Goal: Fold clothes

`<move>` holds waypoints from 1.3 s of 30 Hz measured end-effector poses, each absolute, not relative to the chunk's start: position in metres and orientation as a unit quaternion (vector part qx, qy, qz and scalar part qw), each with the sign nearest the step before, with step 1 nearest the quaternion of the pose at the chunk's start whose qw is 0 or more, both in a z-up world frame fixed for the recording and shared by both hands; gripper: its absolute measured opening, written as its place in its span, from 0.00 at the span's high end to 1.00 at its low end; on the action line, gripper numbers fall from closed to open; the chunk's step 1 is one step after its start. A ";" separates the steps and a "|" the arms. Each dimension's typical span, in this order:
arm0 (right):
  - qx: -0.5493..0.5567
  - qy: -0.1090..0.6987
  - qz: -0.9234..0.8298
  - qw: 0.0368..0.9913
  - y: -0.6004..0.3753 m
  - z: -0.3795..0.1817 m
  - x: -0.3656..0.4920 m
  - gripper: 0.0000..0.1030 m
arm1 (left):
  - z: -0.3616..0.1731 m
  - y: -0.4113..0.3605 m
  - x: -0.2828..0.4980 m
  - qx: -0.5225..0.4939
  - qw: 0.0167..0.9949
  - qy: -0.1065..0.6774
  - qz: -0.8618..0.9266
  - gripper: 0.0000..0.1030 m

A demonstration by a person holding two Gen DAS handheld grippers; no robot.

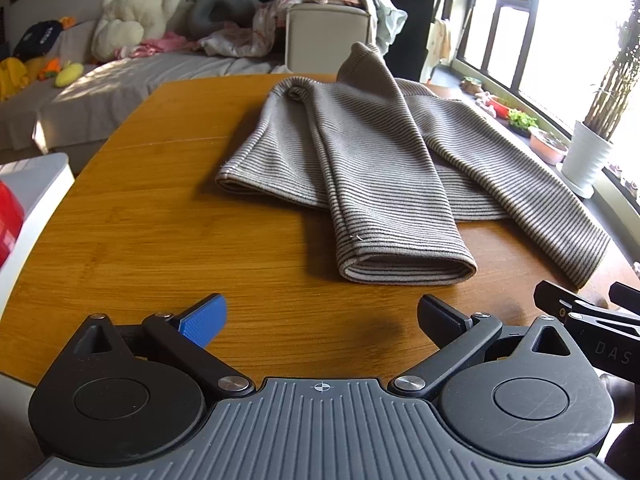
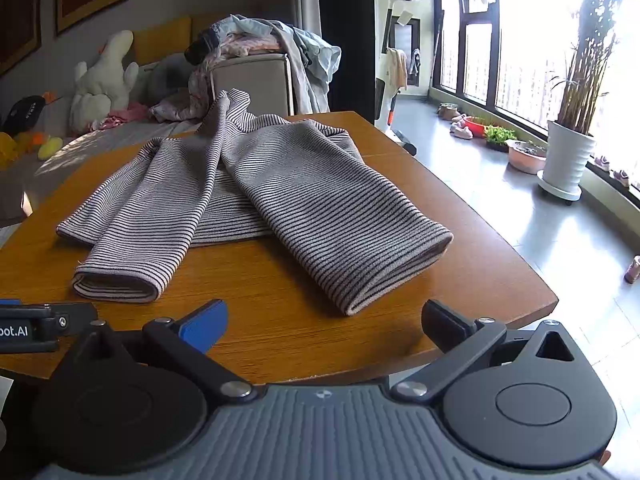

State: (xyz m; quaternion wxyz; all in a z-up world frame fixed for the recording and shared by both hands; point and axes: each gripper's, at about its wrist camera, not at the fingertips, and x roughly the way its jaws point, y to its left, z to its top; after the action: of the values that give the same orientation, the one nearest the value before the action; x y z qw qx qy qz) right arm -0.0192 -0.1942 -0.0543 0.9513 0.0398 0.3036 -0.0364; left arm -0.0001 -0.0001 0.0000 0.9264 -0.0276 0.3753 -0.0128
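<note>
A grey striped sweater (image 1: 372,152) lies on the wooden table (image 1: 160,216), its two sleeves folded forward over the body with the cuffs toward me. It also shows in the right wrist view (image 2: 280,196). My left gripper (image 1: 320,320) is open and empty, hovering over the table just short of the nearer cuff (image 1: 408,268). My right gripper (image 2: 324,324) is open and empty near the table's front edge, just short of the right cuff (image 2: 400,272). The right gripper's tip shows at the left wrist view's right edge (image 1: 588,316).
A sofa bed (image 1: 120,80) with soft toys and a laundry heap on a basket (image 1: 328,28) stand behind the table. A white plant pot (image 2: 568,160) and small pots line the window on the right. A white and red object (image 1: 16,208) sits at left.
</note>
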 end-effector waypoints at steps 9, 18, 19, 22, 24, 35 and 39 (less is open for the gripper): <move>0.041 0.310 -0.041 0.949 -0.196 -0.053 -0.017 0.00 | -0.001 0.002 0.000 -0.028 0.926 0.376 -0.013 0.00; 0.033 0.309 -0.036 0.950 -0.190 -0.054 -0.014 0.00 | -0.002 0.000 0.000 -0.023 0.925 0.379 -0.010 0.00; 0.034 0.309 -0.036 0.950 -0.190 -0.054 -0.015 0.00 | -0.002 0.000 0.000 -0.023 0.925 0.379 -0.010 0.00; 0.031 0.308 -0.032 0.950 -0.189 -0.052 -0.014 0.00 | -0.002 0.001 -0.001 -0.024 0.925 0.379 -0.009 0.00; 0.027 0.306 -0.028 0.951 -0.188 -0.050 -0.014 0.00 | -0.002 0.001 -0.001 -0.024 0.925 0.379 -0.008 0.00; 0.025 0.308 -0.015 0.951 -0.189 -0.052 -0.012 0.00 | -0.002 -0.001 -0.002 -0.017 0.925 0.381 -0.003 0.00; 0.029 0.314 -0.014 0.949 -0.189 -0.054 -0.012 0.00 | -0.002 0.000 -0.003 -0.015 0.925 0.380 -0.003 0.00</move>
State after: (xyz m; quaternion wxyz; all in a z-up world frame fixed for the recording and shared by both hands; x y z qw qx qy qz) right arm -0.0123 -0.1893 -0.0544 0.9490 0.0294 0.3138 -0.0137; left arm -0.0028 -0.0005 -0.0017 0.9250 -0.0149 0.3796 -0.0030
